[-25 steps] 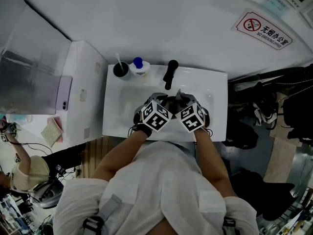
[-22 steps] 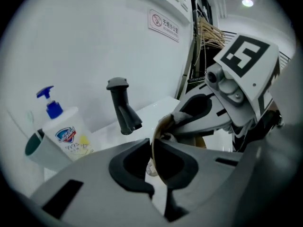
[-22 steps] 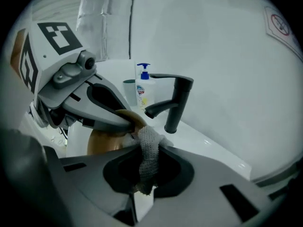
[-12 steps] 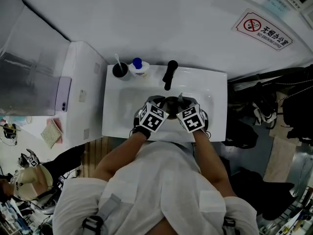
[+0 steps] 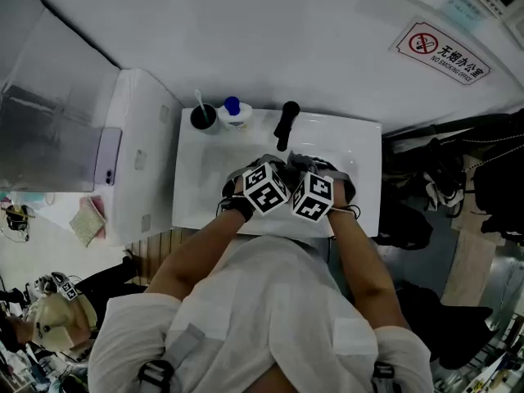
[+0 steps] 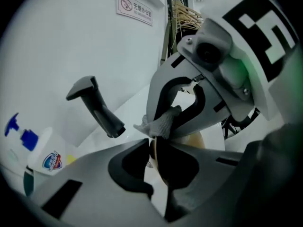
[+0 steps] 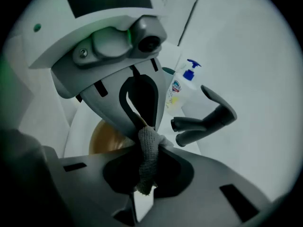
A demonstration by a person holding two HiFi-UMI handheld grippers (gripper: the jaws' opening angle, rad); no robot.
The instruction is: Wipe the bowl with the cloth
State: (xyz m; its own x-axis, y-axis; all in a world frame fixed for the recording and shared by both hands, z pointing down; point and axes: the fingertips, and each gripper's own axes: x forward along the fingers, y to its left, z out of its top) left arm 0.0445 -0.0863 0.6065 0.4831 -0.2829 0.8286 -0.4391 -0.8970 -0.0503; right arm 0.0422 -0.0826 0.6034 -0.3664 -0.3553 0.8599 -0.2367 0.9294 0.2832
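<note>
Bowl (image 7: 102, 138): brown, round and glossy, over the white sink basin (image 5: 196, 195), its rim between the left jaws.
Left hand-held gripper (image 6: 154, 143): pinching the bowl's rim; its jaws have just been easing apart a little, with the rim between them.
Right hand-held gripper (image 7: 146, 148): pressed together on the grey-white knitted cloth (image 7: 147, 162), tip to tip with the left one, just above the bowl.
Black tap (image 5: 284, 124): beyond both tips.
White pump bottle (image 5: 235, 113): on the counter beyond the left hand-held gripper.
</note>
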